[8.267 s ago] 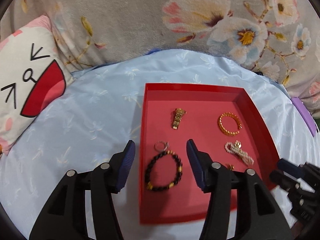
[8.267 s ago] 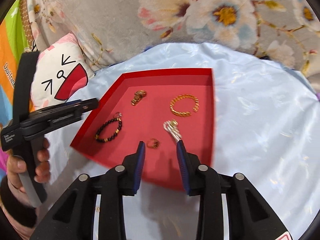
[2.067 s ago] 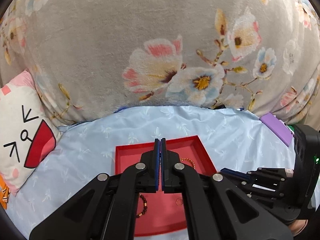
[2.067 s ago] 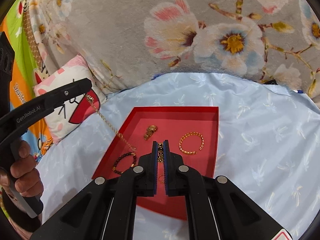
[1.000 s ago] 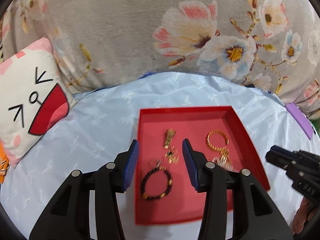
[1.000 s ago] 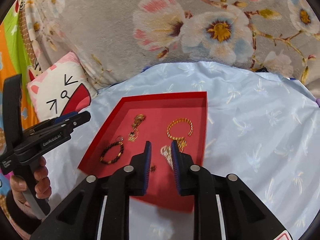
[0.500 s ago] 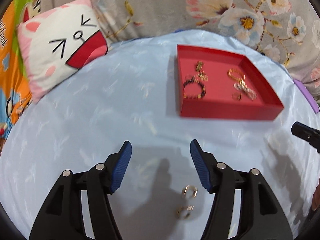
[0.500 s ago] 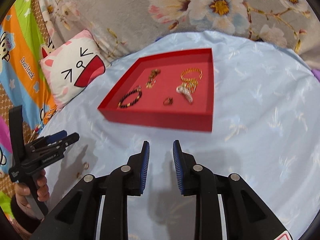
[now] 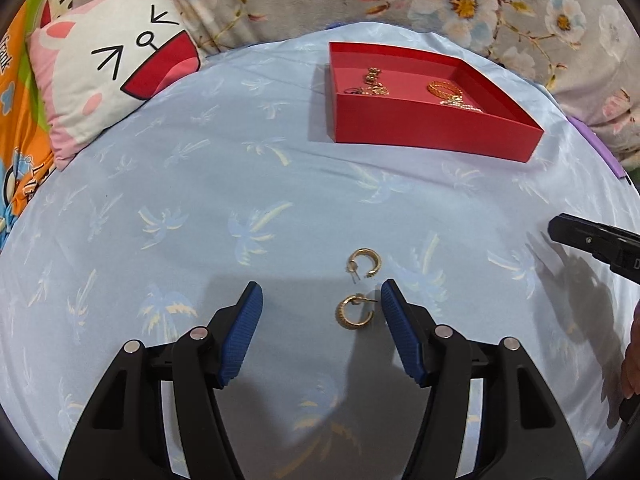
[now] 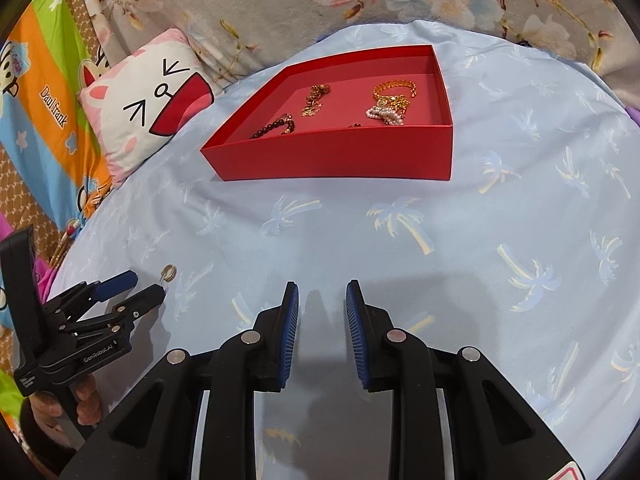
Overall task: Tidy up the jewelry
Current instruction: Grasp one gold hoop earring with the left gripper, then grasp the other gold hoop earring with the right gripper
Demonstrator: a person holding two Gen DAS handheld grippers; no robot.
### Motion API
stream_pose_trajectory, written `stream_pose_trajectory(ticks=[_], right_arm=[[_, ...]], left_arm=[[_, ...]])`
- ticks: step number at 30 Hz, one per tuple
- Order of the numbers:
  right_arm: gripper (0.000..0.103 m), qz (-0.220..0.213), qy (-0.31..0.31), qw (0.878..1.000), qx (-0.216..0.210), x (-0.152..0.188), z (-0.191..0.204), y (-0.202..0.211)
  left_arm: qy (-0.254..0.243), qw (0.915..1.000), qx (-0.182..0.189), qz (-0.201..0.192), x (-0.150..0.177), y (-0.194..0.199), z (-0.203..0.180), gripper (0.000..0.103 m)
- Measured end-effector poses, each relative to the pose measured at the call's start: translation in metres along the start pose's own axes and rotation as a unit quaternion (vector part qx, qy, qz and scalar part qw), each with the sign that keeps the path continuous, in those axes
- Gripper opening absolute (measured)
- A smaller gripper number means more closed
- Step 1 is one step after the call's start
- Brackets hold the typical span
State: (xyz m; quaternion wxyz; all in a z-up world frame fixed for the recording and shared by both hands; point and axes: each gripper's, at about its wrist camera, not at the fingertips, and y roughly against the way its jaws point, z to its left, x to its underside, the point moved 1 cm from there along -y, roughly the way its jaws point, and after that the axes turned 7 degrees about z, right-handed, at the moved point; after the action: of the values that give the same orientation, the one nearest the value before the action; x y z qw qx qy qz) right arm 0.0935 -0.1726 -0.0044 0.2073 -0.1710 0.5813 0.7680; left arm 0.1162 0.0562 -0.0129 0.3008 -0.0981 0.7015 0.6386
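Both grippers' fingers gape empty, left gripper (image 9: 320, 312) straddling a gold hoop earring (image 9: 352, 314) on the sheet (image 9: 200, 200)

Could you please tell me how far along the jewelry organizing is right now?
Mostly done: the red tray already holds a beaded bracelet, a gold bangle, a pearl piece and chains. In hand: nothing; the left gripper is open around the near earring, and the right gripper is open and empty. Left: both earrings, including the far earring, lie on the sheet.
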Motion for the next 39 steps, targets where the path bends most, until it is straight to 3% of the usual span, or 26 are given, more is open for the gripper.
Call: stream_pose_trajectory(ticks=[4, 7, 9, 13, 22, 30, 39], right_arm=[[0.025, 0.003, 0.001, 1.0, 0.0, 0.002, 0.001, -0.003], [0.025, 0.006, 0.004, 1.0, 0.0, 0.002, 0.003, -0.005], [0.025, 0.008, 0.007, 1.0, 0.0, 0.003, 0.006, -0.006], [0.025, 0.013, 0.018, 1.0, -0.005, 0.002, 0.015, -0.008], [0.025, 0.02, 0.02, 0.999, -0.028, 0.003, 0.045, -0.018], [0.025, 0.021, 0.051, 0.998, -0.03, 0.008, 0.082, -0.022], [0.025, 0.023, 0.069, 0.997, -0.036, 0.014, 0.11, -0.028]], left_arm=[[-0.009, 0.9999, -0.005, 0.0, -0.001, -0.001, -0.005, 0.056], [-0.014, 0.9999, -0.006, -0.002, -0.001, 0.0, -0.007, 0.046], [-0.019, 0.9998, -0.003, -0.004, -0.001, 0.001, -0.008, 0.031], [-0.023, 0.9997, 0.006, -0.006, 0.0, 0.002, -0.009, 0.015], [-0.007, 0.9994, 0.034, -0.009, 0.006, 0.008, 0.002, 0.015], [-0.004, 0.9998, 0.02, 0.0, 0.013, 0.014, 0.019, 0.015], [0.015, 0.9998, 0.002, -0.015, 0.017, 0.025, 0.035, 0.015]])
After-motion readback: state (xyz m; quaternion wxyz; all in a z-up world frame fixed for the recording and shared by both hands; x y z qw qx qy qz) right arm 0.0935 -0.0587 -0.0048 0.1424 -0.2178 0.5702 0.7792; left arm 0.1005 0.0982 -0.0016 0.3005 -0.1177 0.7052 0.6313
